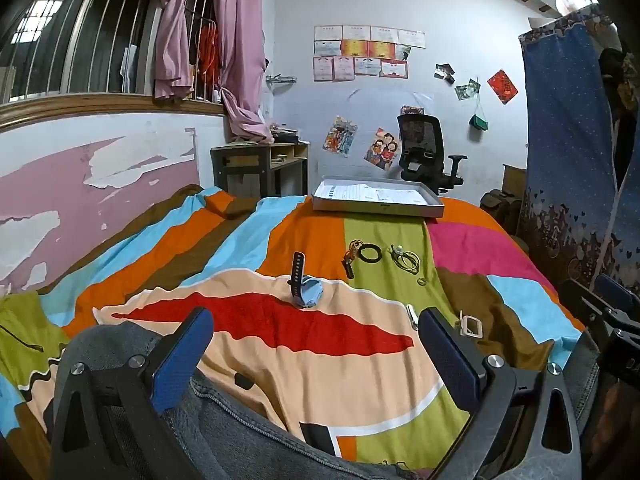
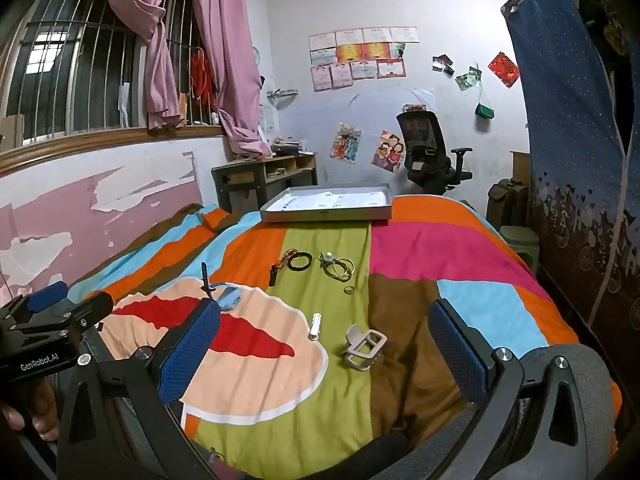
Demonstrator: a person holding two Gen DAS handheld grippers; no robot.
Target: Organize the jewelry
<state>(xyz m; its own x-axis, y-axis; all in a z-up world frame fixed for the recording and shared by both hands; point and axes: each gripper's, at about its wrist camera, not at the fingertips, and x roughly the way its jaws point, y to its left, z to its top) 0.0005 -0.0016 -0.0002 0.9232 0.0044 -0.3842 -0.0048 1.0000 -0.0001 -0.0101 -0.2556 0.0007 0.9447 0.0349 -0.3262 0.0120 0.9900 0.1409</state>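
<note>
well back from the tray (image 2: 326,214) at the bed's far edge, both hand-held grippers (image 1: 316,354) (image 2: 324,354) gape empty.

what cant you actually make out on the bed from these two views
- Grey tray: both views look at it nearly edge-on; papers show, anything else inside is behind its near wall.
- Small ring: too small to tell its material.
- Tangle of thin cords: too small to count separate pieces.
- Hair claw: in the left wrist view, partly behind a pad of the open left tongs.
- Near edge of the bed: hidden by the tong bodies.
</note>
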